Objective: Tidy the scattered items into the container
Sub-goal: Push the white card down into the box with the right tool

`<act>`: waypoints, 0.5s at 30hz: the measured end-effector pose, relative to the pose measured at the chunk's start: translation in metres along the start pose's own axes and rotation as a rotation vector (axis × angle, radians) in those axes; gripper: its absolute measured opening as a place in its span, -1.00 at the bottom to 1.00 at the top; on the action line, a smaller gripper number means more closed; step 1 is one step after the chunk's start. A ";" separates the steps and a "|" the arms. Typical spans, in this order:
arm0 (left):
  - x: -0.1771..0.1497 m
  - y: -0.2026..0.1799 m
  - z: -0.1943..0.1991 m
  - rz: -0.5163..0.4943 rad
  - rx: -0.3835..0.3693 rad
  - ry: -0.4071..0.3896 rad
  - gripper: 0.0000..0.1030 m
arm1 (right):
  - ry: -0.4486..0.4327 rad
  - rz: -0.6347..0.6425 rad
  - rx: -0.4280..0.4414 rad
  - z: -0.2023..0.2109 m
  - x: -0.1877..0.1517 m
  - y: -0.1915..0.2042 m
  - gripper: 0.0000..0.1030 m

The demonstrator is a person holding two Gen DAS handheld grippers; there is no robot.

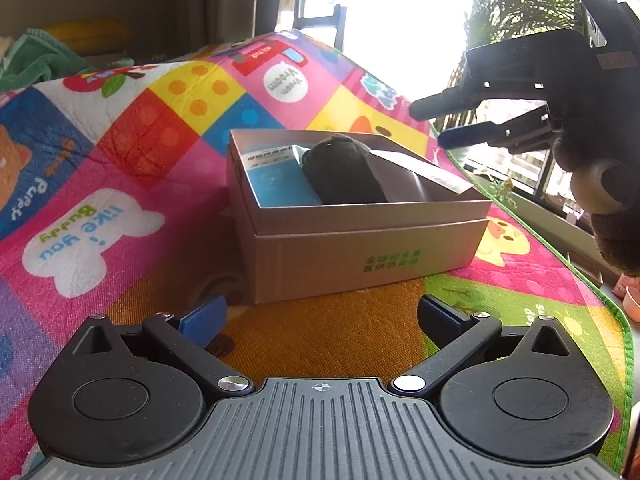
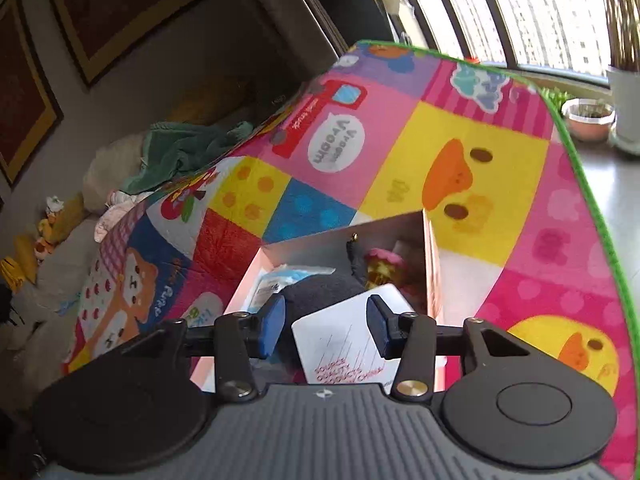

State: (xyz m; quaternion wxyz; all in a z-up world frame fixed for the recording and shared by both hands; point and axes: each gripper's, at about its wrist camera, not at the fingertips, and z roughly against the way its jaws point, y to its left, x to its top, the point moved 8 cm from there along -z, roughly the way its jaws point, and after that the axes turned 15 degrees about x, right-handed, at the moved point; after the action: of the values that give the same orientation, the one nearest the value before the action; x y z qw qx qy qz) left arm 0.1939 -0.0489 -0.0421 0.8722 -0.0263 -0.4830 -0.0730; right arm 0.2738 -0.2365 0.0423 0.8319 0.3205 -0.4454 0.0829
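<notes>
A cartoon-printed play mat (image 1: 168, 128) in bright squares is seen spread across the surface; whether a bed or the floor lies beneath cannot be told. At the far left edge of the mat, a green cloth (image 1: 36, 60) is noted lying crumpled.

The left tongs (image 1: 320, 320) are observed low in the foreground of the left wrist view, jaws set wide, with nothing between the blue pads (image 1: 204, 318). They are held just short of the near wall of the cardboard box (image 1: 360, 256), apart from it.

The box is found standing open on the mat, near its middle. Inside it, from left to right, a blue packet (image 1: 276, 184), a dark soft item (image 1: 340, 172) and a white card (image 1: 424, 172) leaning against the right wall are recorded. In the right wrist view a small pink and yellow toy (image 2: 384, 266) is also seen at the far end of the box.

The right tongs (image 2: 326, 326) are seen above the open box, jaws parted, with the white card below and between the pads but not pressed by them. From the left wrist view the same tongs are seen at upper right, raised over the box's right end. A window (image 1: 400, 20) is noted behind, and potted plants (image 2: 588, 118) are recorded on the sill at far right.
</notes>
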 end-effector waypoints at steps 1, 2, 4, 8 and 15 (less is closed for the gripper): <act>0.000 0.000 0.000 0.000 0.000 0.000 1.00 | 0.018 0.056 -0.009 -0.003 0.000 0.004 0.34; 0.000 0.000 0.000 0.001 -0.001 0.002 1.00 | 0.041 0.103 -0.011 -0.007 -0.001 0.008 0.36; -0.001 0.000 -0.002 0.003 -0.001 0.006 1.00 | 0.107 0.211 -0.028 -0.018 -0.007 0.017 0.36; -0.002 0.002 -0.002 0.013 -0.005 0.013 1.00 | 0.194 0.414 -0.079 -0.031 -0.023 0.030 0.32; -0.004 0.004 -0.004 0.028 -0.011 0.028 1.00 | 0.241 0.618 -0.220 -0.045 -0.043 0.038 -0.19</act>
State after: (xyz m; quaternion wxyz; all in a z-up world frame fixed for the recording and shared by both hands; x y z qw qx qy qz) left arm 0.1963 -0.0453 -0.0474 0.8797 -0.0365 -0.4697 -0.0639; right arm 0.2630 -0.1732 0.0081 0.8435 0.0667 -0.4265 0.3196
